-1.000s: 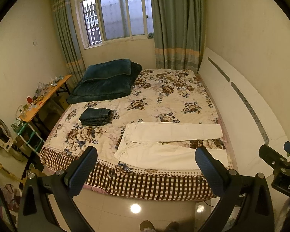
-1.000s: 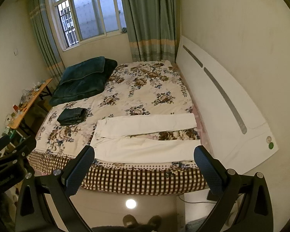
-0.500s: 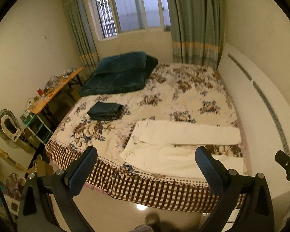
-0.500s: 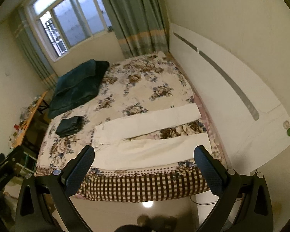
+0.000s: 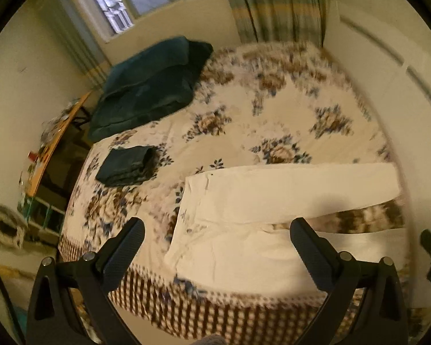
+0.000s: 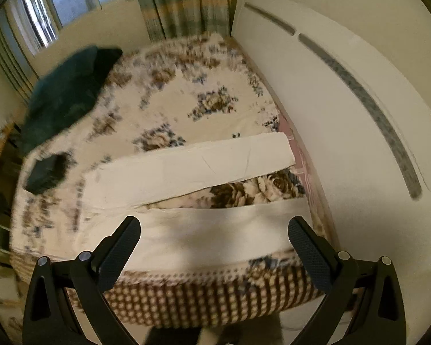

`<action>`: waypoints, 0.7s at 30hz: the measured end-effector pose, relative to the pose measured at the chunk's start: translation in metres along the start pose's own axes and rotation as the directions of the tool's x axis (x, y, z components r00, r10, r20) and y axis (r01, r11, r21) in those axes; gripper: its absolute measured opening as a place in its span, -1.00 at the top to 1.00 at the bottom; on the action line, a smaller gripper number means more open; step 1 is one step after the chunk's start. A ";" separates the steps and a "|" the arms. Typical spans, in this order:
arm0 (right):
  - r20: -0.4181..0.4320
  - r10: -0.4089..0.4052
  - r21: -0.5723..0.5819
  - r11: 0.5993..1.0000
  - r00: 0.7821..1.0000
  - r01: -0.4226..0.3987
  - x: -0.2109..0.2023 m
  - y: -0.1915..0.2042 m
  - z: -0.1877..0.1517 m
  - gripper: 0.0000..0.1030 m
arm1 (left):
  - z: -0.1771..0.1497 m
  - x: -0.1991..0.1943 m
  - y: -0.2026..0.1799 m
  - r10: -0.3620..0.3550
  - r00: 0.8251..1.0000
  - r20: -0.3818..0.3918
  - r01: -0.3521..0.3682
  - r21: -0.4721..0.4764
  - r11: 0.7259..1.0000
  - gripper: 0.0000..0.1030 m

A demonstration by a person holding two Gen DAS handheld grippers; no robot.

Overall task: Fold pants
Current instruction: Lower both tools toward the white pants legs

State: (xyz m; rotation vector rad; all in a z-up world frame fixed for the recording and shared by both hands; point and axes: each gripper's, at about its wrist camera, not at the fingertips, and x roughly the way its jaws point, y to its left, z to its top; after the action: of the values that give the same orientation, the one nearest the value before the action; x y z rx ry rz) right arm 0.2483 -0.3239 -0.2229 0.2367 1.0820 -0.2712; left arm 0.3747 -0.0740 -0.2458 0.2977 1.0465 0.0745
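Observation:
Cream-white pants (image 5: pixel 252 201) lie flat on the floral bed near its front edge, legs spread apart toward the right, waist to the left. They also show in the right wrist view (image 6: pixel 192 169). My left gripper (image 5: pixel 215 238) is open and empty, above the waist end of the near leg. My right gripper (image 6: pixel 214 235) is open and empty, above the near leg (image 6: pixel 215 235). Neither touches the cloth.
A folded dark garment (image 5: pixel 126 165) lies on the bed's left side. A dark green quilt and pillow (image 5: pixel 149 86) sit at the far left. A white headboard (image 6: pixel 344 115) runs along the right. A cluttered side table (image 5: pixel 51 141) stands left of the bed.
Both grippers have moved forward and down toward the bed's front edge; the pants now fill more of each view. Both stay open. The pants have not moved.

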 end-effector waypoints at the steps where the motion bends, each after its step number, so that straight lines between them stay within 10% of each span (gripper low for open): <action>1: -0.030 -0.012 -0.010 1.000 0.999 0.012 0.027 0.007 0.013 -1.00 | 0.008 0.019 -0.003 -0.004 1.000 -0.018 0.004 0.014 1.000 -1.00; 13: -0.348 -0.200 -0.415 0.909 0.916 0.041 0.368 0.078 0.090 -1.00 | 0.087 0.265 -0.078 0.089 0.982 -0.169 -0.064 0.147 0.987 -1.00; 17: -0.476 -0.305 -0.565 0.825 0.824 -0.021 0.470 0.075 0.084 -1.00 | 0.096 0.332 -0.111 0.115 0.970 -0.217 -0.083 0.149 0.985 -1.00; 21: -0.512 -0.468 -0.756 0.644 0.720 -0.119 0.557 0.077 0.058 -1.00 | 0.100 0.377 -0.140 0.126 0.962 -0.242 -0.089 0.158 0.984 -1.00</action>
State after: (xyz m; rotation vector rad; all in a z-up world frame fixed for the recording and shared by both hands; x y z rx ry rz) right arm 0.5684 -0.3264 -0.6889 -0.6117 1.8769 0.1284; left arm 0.6389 -0.1531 -0.5557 0.4873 1.2897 0.1367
